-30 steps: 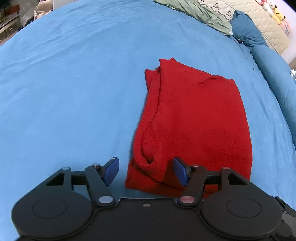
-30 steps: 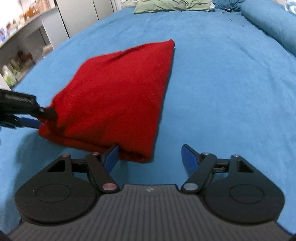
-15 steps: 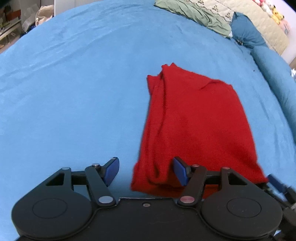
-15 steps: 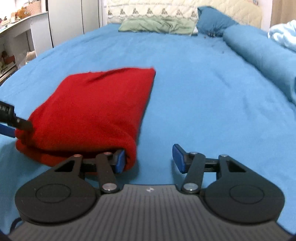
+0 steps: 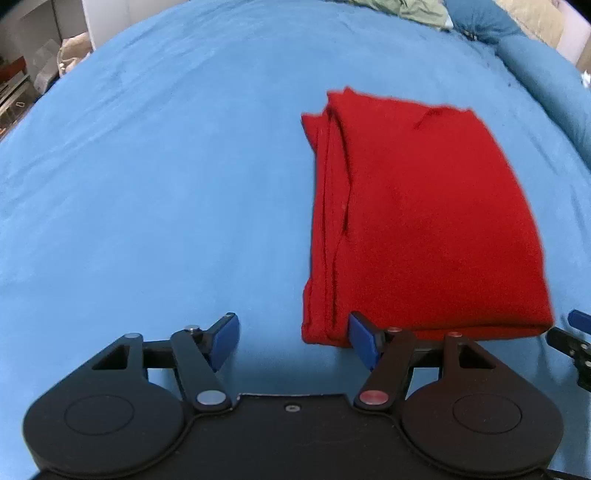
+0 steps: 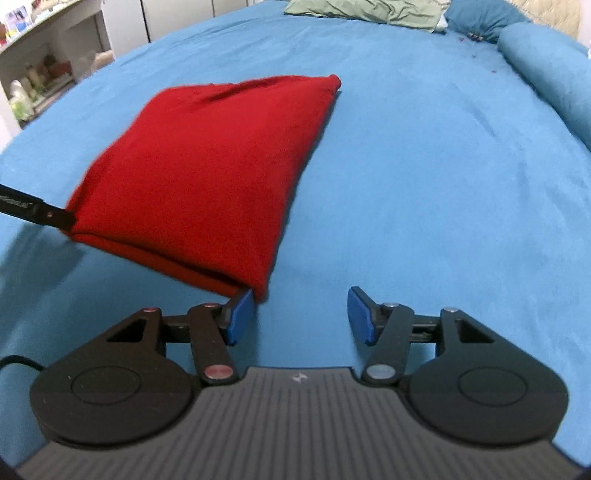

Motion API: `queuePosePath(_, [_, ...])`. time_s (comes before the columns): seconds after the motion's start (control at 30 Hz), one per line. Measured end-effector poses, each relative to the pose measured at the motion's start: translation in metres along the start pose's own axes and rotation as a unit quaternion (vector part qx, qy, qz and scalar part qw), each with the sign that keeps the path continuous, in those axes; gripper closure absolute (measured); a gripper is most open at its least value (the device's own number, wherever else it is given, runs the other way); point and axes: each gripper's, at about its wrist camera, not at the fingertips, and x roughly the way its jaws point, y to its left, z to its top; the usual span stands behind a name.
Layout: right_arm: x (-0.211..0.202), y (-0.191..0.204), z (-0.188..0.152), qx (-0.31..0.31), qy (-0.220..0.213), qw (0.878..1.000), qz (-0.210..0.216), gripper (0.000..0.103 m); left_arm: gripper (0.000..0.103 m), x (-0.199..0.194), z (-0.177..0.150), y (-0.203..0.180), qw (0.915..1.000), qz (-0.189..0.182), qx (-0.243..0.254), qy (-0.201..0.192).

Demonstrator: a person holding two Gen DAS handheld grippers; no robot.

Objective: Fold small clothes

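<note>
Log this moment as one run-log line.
red garment: folded, flat on blue bedsheet | left gripper: opening, empty | right gripper: opening, empty, at near corner

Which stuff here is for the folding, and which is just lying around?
For the folding:
red garment
left gripper, jaws opening, empty
right gripper, jaws opening, empty

Just lying around:
green cloth
blue bolster
shelves

folded garment (image 5: 417, 221) on bed (image 5: 166, 184), pillows (image 6: 365, 13) behind

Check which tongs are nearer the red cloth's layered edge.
Left: the left tongs sit at the red cloth's layered-edge corner; the right tongs, jaws opening with nothing between them, sit at the opposite folded corner.
</note>
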Motion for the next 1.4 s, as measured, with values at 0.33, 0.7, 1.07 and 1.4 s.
queuePosePath(0.33, [-0.077,-0.046,0.104,0.101,-0.062,0.99,0.081,0.0,0.001,-0.068,0.07,-0.01,0.9952,-0.043,0.014,-0.087])
queuePosePath(0.7, [0.07,-0.052,0.126,0.204,0.064,0.966,0.146,0.01,0.029,0.054,0.11,0.002,0.9902,-0.138,-0.024,0.004])
queuePosePath(1.07, [0.095,-0.029,0.119,0.209,0.081,0.963,0.148,0.06,0.071,0.074,0.109,-0.004,0.9852,-0.166,-0.027,0.035])
queuePosePath(1.4, [0.029,-0.026,0.13,0.19,0.041,0.967,0.166,0.065,0.08,0.001,0.096,-0.047,0.9882,-0.149,0.033,-0.016])
